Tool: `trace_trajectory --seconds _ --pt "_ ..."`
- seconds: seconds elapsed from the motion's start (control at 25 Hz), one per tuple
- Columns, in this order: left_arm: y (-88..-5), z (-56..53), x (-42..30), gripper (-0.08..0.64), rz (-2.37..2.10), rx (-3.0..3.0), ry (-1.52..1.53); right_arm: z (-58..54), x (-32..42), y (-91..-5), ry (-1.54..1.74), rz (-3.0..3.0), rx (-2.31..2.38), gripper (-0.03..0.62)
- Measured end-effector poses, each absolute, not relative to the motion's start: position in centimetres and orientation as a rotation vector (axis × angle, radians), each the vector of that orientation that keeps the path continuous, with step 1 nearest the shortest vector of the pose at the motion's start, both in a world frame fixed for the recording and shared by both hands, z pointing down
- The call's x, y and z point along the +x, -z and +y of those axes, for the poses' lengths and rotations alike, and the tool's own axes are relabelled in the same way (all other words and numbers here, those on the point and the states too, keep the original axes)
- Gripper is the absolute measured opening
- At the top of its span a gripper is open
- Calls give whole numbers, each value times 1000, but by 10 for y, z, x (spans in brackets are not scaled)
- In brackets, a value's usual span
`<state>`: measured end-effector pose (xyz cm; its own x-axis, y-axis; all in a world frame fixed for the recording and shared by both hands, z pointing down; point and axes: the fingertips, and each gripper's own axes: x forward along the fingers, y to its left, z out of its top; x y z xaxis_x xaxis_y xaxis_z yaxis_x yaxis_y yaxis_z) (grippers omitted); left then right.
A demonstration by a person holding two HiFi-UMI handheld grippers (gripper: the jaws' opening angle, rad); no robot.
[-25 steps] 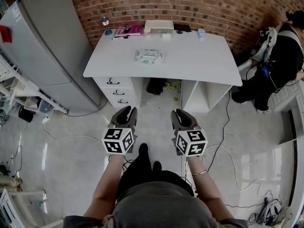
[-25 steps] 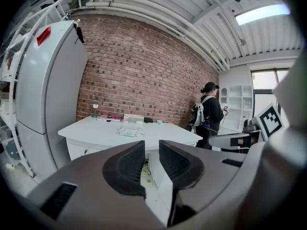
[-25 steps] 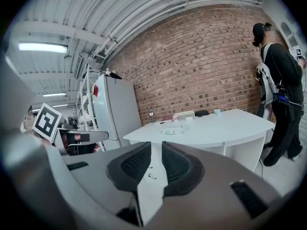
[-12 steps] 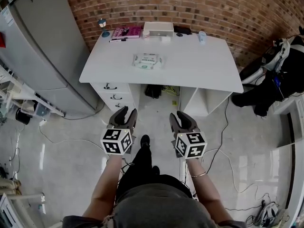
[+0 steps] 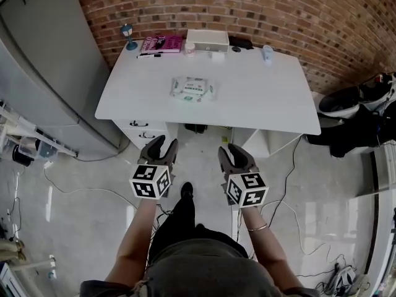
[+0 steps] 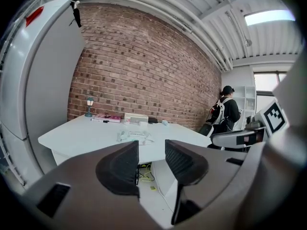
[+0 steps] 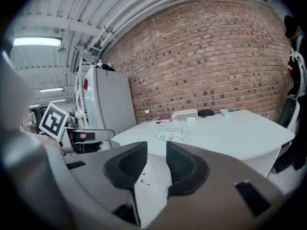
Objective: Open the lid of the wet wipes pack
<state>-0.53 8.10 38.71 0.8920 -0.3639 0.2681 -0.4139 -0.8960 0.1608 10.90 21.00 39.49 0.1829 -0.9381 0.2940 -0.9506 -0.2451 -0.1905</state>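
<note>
The wet wipes pack [image 5: 193, 88] is white and green and lies flat near the middle of the white desk [image 5: 272, 101]. It also shows small and far off in the left gripper view [image 6: 134, 136] and the right gripper view [image 7: 170, 136]. My left gripper [image 5: 163, 146] [image 6: 152, 150] and right gripper [image 5: 232, 151] [image 7: 157, 152] hang side by side over the floor, well short of the desk's front edge. Both point towards the desk. Their jaws have just been opening, and both stand open with nothing between them.
At the desk's back edge are a small lamp [image 5: 128, 36], a pink book [image 5: 162, 43], a white box [image 5: 207, 39] and a small cup [image 5: 267, 52]. Drawers [image 5: 142, 129] sit under its left side. A grey fridge [image 5: 43, 60] stands left, a person in black [image 6: 229, 114] right, and cables cross the floor.
Both grippers have moved forward towards the desk, which now sits closer in the head view. The jaws of both stand wider apart than before.
</note>
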Motion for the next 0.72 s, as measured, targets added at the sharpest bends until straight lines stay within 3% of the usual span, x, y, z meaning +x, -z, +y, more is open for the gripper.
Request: trace_trajectory --seconds 0.72 --pt "-402 -51 60 179 -505 2829 -425 85 167 -382 -449 -1800 2357 112"
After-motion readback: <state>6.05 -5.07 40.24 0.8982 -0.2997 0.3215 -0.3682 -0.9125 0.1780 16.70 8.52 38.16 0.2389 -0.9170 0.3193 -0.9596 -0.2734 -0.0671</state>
